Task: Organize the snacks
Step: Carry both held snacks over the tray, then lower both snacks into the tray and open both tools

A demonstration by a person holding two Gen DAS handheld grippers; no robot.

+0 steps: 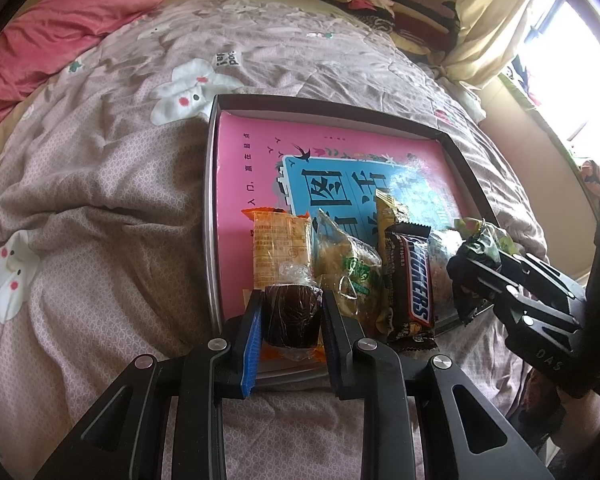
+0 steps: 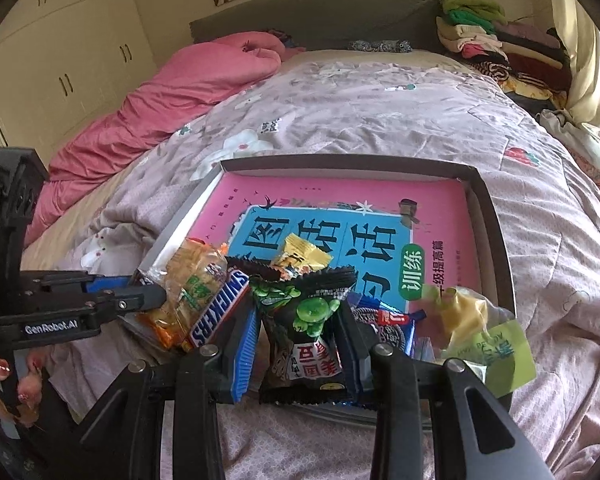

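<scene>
A shallow box (image 1: pixel 340 103) lined with a pink and blue printed sheet lies on the bed. A row of snacks sits along its near edge: an orange cracker pack (image 1: pixel 281 238), a yellow-green pack (image 1: pixel 350 266) and a Snickers bar (image 1: pixel 414 276). My left gripper (image 1: pixel 292 298) is shut on a dark brown round cake (image 1: pixel 292 316) in clear wrap, over the box's near left corner. My right gripper (image 2: pixel 298 312) is shut on a black packet with green peas (image 2: pixel 312 332), just right of the Snickers bar (image 2: pixel 220 308). The right gripper (image 1: pixel 474 270) also shows at the right of the left wrist view.
A yellow candy (image 2: pixel 300 258), a blue Oreo pack (image 2: pixel 392 324) and a yellow-green bag (image 2: pixel 474 320) also lie in the box (image 2: pixel 496 232). The left gripper (image 2: pixel 154 295) reaches in from the left. A pink duvet (image 2: pixel 168 92) and stacked clothes (image 2: pixel 488 48) lie further off.
</scene>
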